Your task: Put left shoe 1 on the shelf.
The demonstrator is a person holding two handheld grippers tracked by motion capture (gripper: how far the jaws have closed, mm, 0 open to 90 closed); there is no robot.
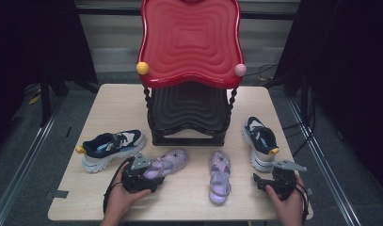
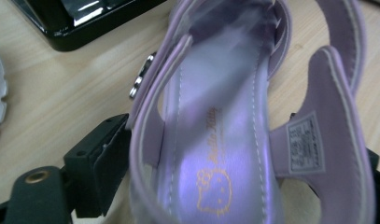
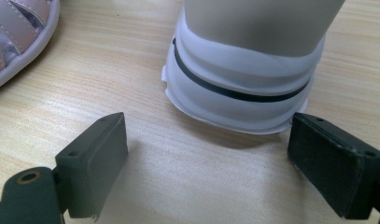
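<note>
High view: your left gripper (image 1: 154, 176) sits at the near left of the table (image 1: 109, 108), its jaws set around the heel end of a purple sandal (image 1: 172, 160) lying on the wood. Left gripper view puts that sandal's insole (image 2: 215, 154) between the two black jaws, with the heel strap (image 2: 337, 140) toward the right one; they straddle the shoe, but you cannot tell whether they are pressing it. Your right gripper (image 1: 259, 181) rests at the near right, jaws spread wide and holding nothing. Right gripper view shows the white heel of a sneaker (image 3: 246, 70) just ahead of the parted jaws. A second purple sandal (image 1: 219, 176) lies between your hands. Another sneaker (image 1: 113, 148) lies at the left. The red-and-black shoe rack (image 1: 189, 47) stands behind; both its shelves look bare.
</note>
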